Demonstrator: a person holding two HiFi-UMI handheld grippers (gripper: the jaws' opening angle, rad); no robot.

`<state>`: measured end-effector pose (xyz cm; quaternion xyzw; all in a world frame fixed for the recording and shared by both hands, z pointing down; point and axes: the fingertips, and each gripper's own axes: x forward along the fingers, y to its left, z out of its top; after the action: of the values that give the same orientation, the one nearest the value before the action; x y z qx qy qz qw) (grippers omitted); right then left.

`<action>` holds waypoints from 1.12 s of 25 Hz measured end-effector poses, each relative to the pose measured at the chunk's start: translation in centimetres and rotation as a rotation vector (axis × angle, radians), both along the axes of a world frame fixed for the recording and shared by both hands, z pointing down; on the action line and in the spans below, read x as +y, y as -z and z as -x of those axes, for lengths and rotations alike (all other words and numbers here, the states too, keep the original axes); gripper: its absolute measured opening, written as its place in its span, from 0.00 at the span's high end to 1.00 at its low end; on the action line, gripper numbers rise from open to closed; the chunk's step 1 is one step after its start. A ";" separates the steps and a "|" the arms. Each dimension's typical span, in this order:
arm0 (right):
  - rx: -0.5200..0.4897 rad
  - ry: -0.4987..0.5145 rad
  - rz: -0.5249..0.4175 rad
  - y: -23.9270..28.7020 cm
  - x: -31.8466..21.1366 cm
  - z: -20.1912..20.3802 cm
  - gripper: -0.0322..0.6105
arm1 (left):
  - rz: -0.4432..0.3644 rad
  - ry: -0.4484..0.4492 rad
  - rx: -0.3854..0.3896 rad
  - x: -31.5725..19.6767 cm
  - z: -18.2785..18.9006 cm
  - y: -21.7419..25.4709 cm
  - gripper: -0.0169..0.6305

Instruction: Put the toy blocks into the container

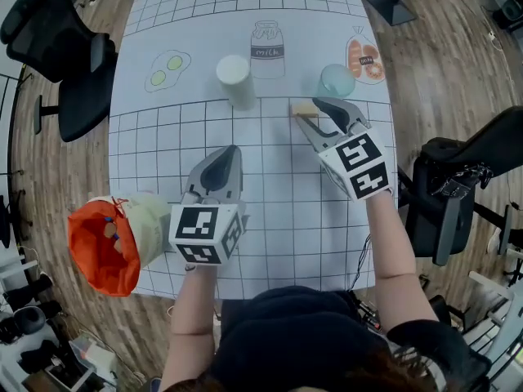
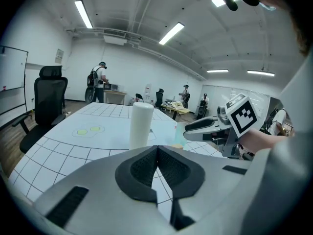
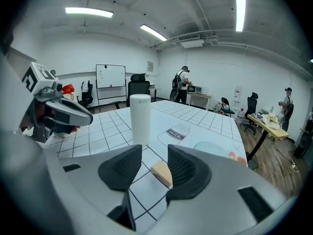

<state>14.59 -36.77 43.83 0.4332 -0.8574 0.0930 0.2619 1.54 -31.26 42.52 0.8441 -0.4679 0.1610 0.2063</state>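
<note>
A tan toy block (image 1: 302, 108) lies flat on the grid mat, at the tip of my right gripper (image 1: 313, 115). In the right gripper view the block (image 3: 162, 173) sits low between the jaws of the right gripper (image 3: 154, 152), which stand apart without touching it. My left gripper (image 1: 232, 152) hovers over the mat's middle with its jaws together and nothing in them; the left gripper view shows the left gripper (image 2: 157, 149) the same way. The container, an orange-lined cloth bag (image 1: 102, 247), lies at the table's front left corner with small toys inside.
A white cylinder (image 1: 235, 80) stands upright behind the left gripper, and a translucent teal cup (image 1: 336, 81) just beyond the block. Egg, milk and bacon pictures are printed on the mat. Black office chairs (image 1: 57, 47) (image 1: 458, 186) flank the table.
</note>
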 end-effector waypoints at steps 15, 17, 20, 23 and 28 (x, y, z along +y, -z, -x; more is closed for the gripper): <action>0.154 0.002 0.010 -7.8 -2.9 -0.4 0.62 | 0.121 -0.012 -0.019 -1.7 -0.5 -6.4 0.94; 0.157 0.005 0.000 -8.0 -3.0 -0.3 0.61 | 0.131 -0.018 -0.016 -1.7 -0.7 -6.9 0.94; 0.155 0.009 -0.011 -7.9 -3.3 -0.2 0.59 | 0.145 -0.023 -0.013 -1.5 -0.8 -7.4 0.94; 0.123 0.008 0.017 -8.3 -3.4 0.0 0.59 | 0.158 -0.024 -0.011 -1.5 -0.9 -7.7 0.94; 0.171 0.012 0.023 -9.5 -3.2 -0.2 0.58 | 0.161 -0.023 -0.010 -1.4 -0.7 -8.0 0.94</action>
<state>14.75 -39.98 53.29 0.4311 -0.8335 0.0639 0.3397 2.23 -32.61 50.49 0.8293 -0.4449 0.2046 0.2692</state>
